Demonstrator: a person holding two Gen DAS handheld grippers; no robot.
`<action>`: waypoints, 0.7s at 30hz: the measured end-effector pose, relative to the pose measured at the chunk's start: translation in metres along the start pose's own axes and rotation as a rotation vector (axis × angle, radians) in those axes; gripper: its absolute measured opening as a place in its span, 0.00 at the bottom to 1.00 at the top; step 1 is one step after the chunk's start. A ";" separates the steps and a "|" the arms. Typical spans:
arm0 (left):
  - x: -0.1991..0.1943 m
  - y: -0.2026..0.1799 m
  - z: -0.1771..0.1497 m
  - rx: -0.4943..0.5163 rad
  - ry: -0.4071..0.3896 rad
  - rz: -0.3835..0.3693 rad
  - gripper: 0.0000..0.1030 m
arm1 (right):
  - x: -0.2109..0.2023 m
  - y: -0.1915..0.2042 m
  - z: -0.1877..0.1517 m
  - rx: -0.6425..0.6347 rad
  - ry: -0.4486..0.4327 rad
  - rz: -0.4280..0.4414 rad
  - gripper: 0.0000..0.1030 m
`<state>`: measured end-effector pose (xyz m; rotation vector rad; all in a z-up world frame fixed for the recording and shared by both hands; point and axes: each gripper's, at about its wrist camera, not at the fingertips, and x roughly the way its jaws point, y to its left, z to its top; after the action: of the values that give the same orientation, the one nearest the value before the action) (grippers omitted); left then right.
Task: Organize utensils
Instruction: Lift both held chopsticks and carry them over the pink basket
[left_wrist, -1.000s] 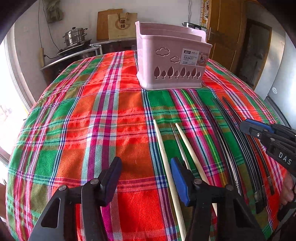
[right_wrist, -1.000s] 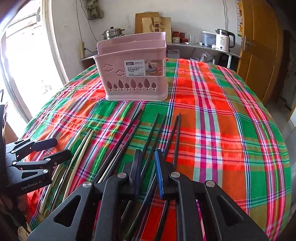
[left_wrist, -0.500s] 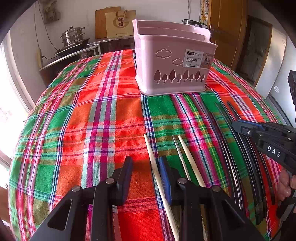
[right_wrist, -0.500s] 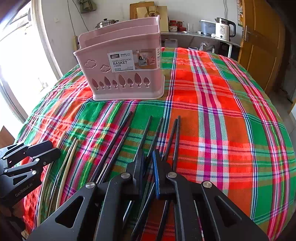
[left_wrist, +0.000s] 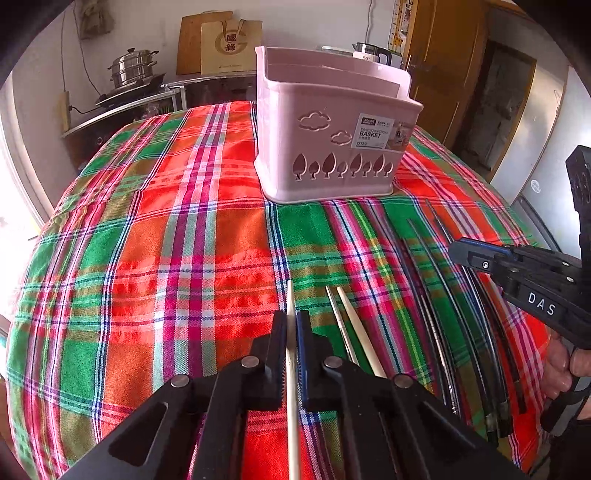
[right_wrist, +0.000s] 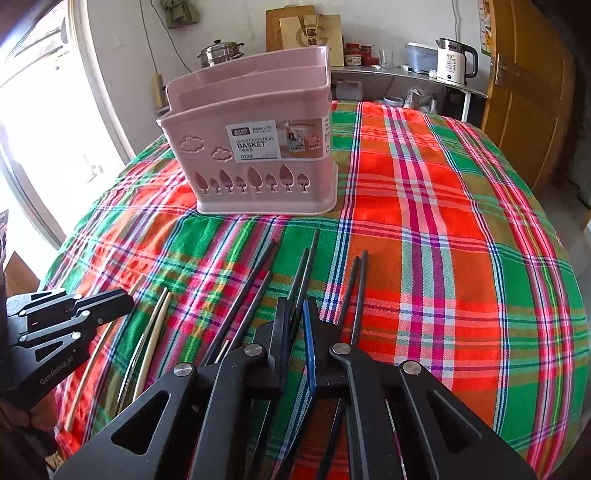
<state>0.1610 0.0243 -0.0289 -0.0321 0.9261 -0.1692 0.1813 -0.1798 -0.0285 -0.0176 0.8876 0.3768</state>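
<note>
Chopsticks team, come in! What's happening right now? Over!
Left gripper just closed on a pale chopstick. Right gripper shut on a black chopstick. Pink basket empty, path clear.

We see the basket (right_wrist: 255, 147) standing on the tablecloth (right_wrist: 424, 229), far side. Nearer us lie the dark chopsticks (right_wrist: 306, 258) in a row, and left of them the pale chopsticks (right_wrist: 159, 325), side by side.

Loads of bare plaid cloth (left_wrist: 155, 258) left of the left gripper (left_wrist: 291, 325); pink basket (left_wrist: 332, 147) blocks dead ahead, black chopsticks (left_wrist: 454, 295) crowd right.
</note>
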 end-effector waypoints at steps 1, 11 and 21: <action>-0.005 0.000 0.000 -0.002 -0.011 -0.012 0.05 | -0.006 0.000 0.001 -0.001 -0.014 0.007 0.07; -0.066 -0.009 0.018 0.020 -0.145 -0.071 0.05 | -0.065 0.009 0.018 -0.021 -0.155 0.048 0.06; -0.100 0.001 0.037 -0.004 -0.203 -0.117 0.05 | -0.096 0.010 0.024 -0.026 -0.233 0.072 0.05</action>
<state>0.1318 0.0390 0.0720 -0.1057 0.7220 -0.2682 0.1416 -0.1967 0.0610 0.0341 0.6540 0.4478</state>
